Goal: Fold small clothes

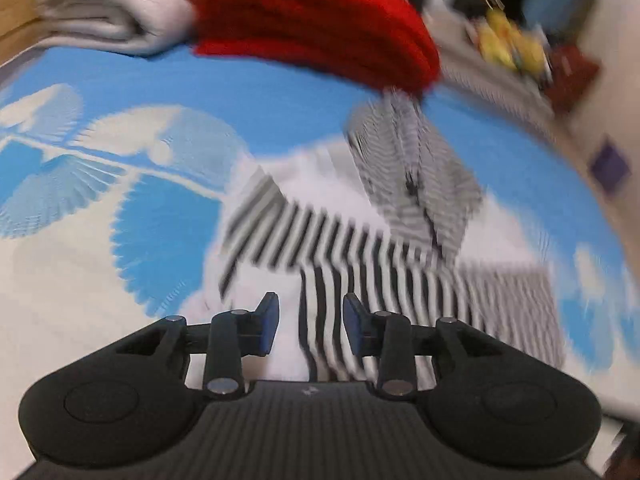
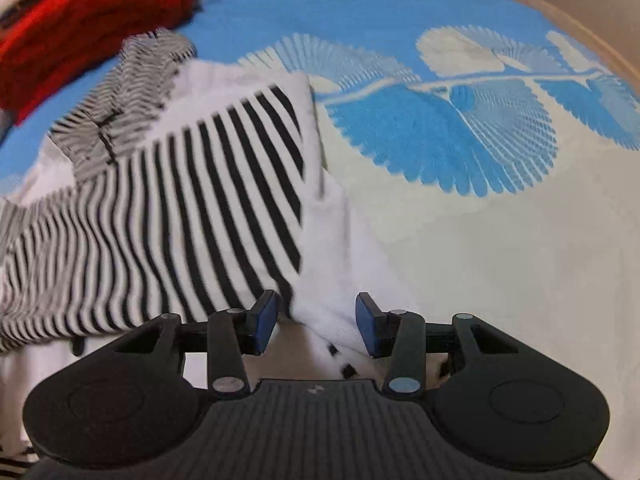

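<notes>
both my claws are spread and grip nothing: left gripper (image 1: pixel 311 322) hovers over the striped garment (image 1: pixel 360 256), right gripper (image 2: pixel 316 322) frames its white edge (image 2: pixel 340 312). garment lies on the blue-and-white bedspread (image 2: pixel 480 240), partly folded, one panel turned over and a grey-striped part (image 2: pixel 120 92) bunched toward the far end. behind it, a red folded piece (image 1: pixel 312 20) and a pale folded stack (image 1: pixel 112 12) look finished. i judge this item about midway; further folds and stacking remain.
</notes>
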`<action>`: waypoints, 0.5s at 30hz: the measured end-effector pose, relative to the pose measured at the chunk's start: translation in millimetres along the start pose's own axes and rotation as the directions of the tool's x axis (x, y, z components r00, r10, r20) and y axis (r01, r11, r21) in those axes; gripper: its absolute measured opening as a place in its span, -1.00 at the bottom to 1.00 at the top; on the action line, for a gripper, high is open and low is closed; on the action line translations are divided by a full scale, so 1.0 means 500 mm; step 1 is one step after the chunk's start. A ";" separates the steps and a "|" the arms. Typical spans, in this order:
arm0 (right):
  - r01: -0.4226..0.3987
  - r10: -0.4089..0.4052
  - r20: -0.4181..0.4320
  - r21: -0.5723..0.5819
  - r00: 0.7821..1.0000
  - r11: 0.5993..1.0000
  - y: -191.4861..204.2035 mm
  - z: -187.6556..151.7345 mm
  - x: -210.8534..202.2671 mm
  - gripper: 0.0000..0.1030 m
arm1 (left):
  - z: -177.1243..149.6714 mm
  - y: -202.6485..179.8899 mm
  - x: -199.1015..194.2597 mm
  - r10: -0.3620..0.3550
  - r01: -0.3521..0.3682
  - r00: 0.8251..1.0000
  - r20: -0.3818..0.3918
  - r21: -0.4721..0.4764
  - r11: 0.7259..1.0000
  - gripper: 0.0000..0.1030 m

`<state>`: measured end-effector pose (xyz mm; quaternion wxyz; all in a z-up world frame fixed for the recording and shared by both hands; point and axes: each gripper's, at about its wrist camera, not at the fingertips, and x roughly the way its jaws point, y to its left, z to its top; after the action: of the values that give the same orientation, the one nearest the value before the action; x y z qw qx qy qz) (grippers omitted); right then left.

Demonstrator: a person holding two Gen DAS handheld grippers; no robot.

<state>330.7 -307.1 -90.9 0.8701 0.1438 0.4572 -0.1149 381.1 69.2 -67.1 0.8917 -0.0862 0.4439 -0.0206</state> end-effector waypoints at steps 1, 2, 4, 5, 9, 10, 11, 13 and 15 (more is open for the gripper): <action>-0.012 0.012 0.014 -0.003 1.000 1.000 0.000 0.002 -0.002 -0.13 | -0.012 0.002 0.030 0.035 -0.034 0.998 -0.054 0.032 0.999 -0.24; -0.014 0.014 0.014 -0.011 1.000 1.000 -0.001 0.003 0.000 -0.13 | -0.026 0.011 0.060 0.101 -0.095 0.988 -0.118 0.056 0.994 -0.26; 0.042 -0.042 -0.034 0.008 0.999 0.999 -0.018 -0.002 0.020 -0.08 | -0.037 0.031 0.072 0.154 -0.148 0.977 -0.148 0.052 0.988 -0.21; 0.042 -0.040 -0.052 0.041 0.998 0.998 -0.033 -0.004 0.026 -0.06 | -0.029 0.032 0.059 0.127 -0.123 0.983 -0.132 0.044 0.991 -0.21; 0.033 -0.032 -0.004 0.052 0.999 0.998 -0.031 0.007 0.003 -0.07 | -0.031 0.014 0.032 0.078 -0.074 0.997 -0.026 0.127 0.989 0.04; 0.043 -0.043 -0.020 0.036 0.999 0.998 -0.028 0.004 0.009 -0.07 | -0.044 0.018 0.060 0.114 -0.097 0.987 -0.116 0.145 0.985 0.05; 0.052 -0.050 -0.052 0.042 0.997 0.998 -0.033 0.000 0.017 -0.05 | -0.051 0.027 0.079 0.110 -0.088 0.976 -0.188 0.121 0.989 0.05; 0.047 -0.039 -0.077 0.099 0.996 0.994 -0.055 -0.008 0.015 -0.06 | -0.041 0.046 0.048 0.074 -0.068 0.984 -0.160 0.039 0.997 0.04; 0.066 -0.061 -0.049 0.111 0.997 0.992 -0.064 -0.003 -0.016 -0.06 | -0.018 0.051 -0.021 0.037 -0.035 0.996 -0.079 0.024 0.999 0.05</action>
<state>314.6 -335.9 -89.6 0.8459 0.1804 0.4741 -0.1647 366.8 94.4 -68.5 0.8745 -0.0672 0.4802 -0.0131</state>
